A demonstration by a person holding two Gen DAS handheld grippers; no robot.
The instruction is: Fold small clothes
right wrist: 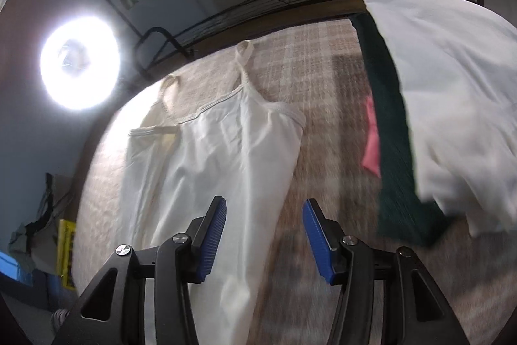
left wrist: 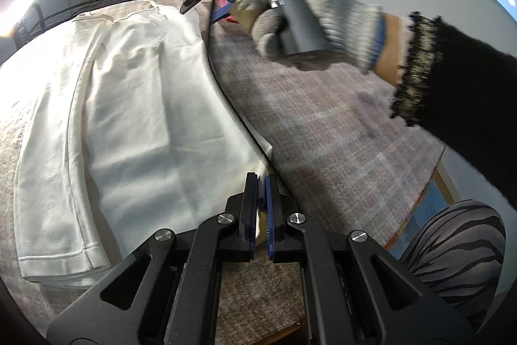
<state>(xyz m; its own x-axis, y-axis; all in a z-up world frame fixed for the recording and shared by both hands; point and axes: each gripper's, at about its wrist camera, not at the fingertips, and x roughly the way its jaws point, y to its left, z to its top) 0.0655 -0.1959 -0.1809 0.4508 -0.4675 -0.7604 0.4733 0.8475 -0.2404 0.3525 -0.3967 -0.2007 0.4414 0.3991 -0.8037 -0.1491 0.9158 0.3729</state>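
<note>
A white camisole [right wrist: 223,157] lies flat on the plaid-covered worktop [left wrist: 323,118], straps [right wrist: 242,60] toward the far edge, one side already turned in lengthwise. The left tongs [left wrist: 261,193] are pressed together on the garment's near corner, a sliver of white fabric caught between the blue pads [left wrist: 269,215]. The right tongs [right wrist: 265,235] stand spread and empty, hovering above the worktop just beside the camisole's right edge; from the left wrist view the gloved right hand [left wrist: 310,8] carries them well above the strap end.

Handling, as judged: the fabric looks thin, light and limp, so it should drape and sag from any single hold and wrinkle readily; it will not keep a crease unless laid down and smoothed. The plaid cover appears coarse enough to grip the cloth when it is dragged. Best holds are the stitched hem [left wrist: 58,261] and the bound neckline [right wrist: 213,109], where doubled layers give the pads purchase; the narrow straps would likely stretch. A stack of other clothes [right wrist: 436,118] sits to the right.
</note>
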